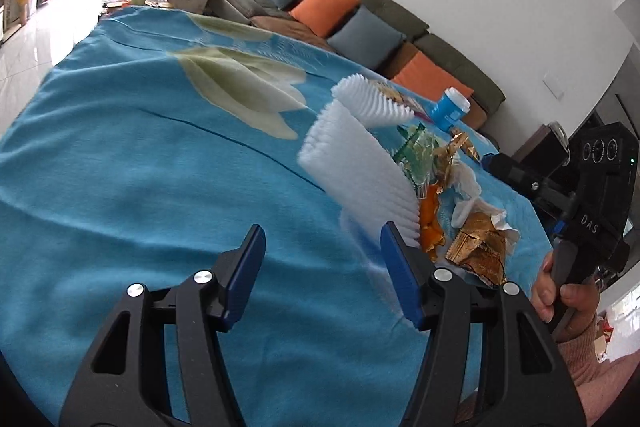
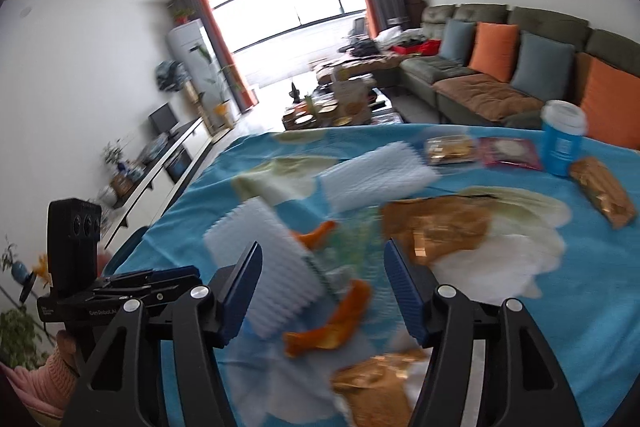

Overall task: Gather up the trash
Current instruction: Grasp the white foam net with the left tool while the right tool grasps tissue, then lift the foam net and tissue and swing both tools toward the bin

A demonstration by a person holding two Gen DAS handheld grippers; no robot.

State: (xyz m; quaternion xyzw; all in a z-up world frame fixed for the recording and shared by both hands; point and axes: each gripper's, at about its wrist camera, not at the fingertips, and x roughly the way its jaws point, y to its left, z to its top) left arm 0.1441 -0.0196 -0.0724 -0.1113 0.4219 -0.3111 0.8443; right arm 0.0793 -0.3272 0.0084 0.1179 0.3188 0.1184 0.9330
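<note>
The left gripper (image 1: 322, 275) stands open with nothing between its fingers; the right gripper (image 2: 322, 291) is also open and holds nothing. The trash is not yet collected, as it seems: foam sheets (image 1: 360, 171), gold wrappers (image 2: 436, 227) and orange peel (image 2: 328, 331) lie spread on the blue tablecloth (image 1: 140, 167), just ahead of the right fingers. A blue cup (image 2: 562, 139) stands far beyond them. No bin is visible.

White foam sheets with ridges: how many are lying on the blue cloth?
2. One foam sheet lies near the right gripper, beside orange peel. The other foam sheet lies farther away, toward the blue cup. The trash could hide more.
</note>
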